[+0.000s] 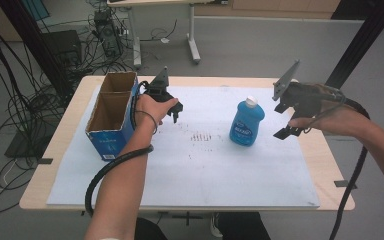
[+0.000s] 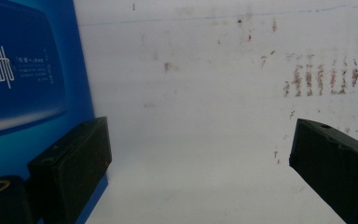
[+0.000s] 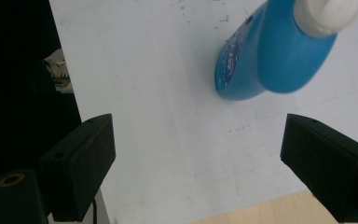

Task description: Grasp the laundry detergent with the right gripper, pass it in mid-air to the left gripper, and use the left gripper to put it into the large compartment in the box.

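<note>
Wide white sheet [image 1: 195, 170] spread over a pale wooden table [image 1: 330, 165], marked near the middle with a small patch of rusty-red streaks [image 1: 201, 136].

Upright on the sheet, right of centre: a blue plastic bottle with a white cap [image 1: 247, 123], standing free, touched by nothing. From the right gripper view, the same bottle [image 3: 270, 51] seen from above and behind, cap cut off by the upper edge, label too blurred to read.

Right gripper [image 1: 289, 120] held above the table's right side, just beside the bottle but apart from it. Jaws spread wide in the right gripper view, bare sheet and a corner of wood between them, nothing clamped. Dark area at that view's left edge hard to make out — possibly the floor below the table.

At the sheet's left edge, a tall blue cardboard box with an open top [image 1: 111, 117], brown inside, split into two compartments; contents, if any, hidden in shadow. White print on its front too small to read.

Left gripper [image 1: 176, 111] just right of the box, mostly covered by the left hand [image 1: 150, 111] in the high view. Jaws well apart in the left gripper view and holding nothing, white sheet between them; blue side of the box [image 2: 28, 74] close by the left-hand jaw — touching or not, impossible to tell.
</note>
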`<state>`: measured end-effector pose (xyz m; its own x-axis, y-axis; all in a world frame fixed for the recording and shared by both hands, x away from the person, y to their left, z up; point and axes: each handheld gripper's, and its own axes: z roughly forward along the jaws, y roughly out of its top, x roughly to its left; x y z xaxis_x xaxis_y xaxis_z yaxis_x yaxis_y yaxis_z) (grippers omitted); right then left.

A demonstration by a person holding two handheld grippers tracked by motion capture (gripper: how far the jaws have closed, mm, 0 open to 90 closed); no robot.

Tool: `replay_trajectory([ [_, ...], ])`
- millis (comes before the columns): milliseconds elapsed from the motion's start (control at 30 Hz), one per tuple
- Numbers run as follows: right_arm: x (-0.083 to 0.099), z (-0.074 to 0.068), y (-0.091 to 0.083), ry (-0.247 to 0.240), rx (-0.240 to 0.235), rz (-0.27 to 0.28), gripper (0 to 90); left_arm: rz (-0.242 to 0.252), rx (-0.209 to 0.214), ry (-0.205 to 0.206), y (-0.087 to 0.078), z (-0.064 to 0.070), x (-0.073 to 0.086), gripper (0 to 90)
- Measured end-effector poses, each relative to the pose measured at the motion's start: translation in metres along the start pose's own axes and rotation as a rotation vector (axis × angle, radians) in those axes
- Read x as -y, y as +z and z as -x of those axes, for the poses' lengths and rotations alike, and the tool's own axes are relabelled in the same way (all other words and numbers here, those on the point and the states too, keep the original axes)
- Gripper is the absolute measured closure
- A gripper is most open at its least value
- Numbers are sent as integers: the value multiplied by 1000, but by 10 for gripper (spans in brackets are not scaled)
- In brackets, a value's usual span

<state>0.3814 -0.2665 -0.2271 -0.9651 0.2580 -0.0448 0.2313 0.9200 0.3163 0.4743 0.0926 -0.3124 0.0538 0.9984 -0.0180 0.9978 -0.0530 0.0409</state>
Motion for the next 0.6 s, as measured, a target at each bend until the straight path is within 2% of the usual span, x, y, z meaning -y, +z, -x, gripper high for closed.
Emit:
replay_trajectory([
  [233,26,4,-7,72,16,15,101,-4,6,7,1,3,-1,59],
  [600,57,10,-10,153,58,48,100,2,5,11,-1,6,-2,59],
])
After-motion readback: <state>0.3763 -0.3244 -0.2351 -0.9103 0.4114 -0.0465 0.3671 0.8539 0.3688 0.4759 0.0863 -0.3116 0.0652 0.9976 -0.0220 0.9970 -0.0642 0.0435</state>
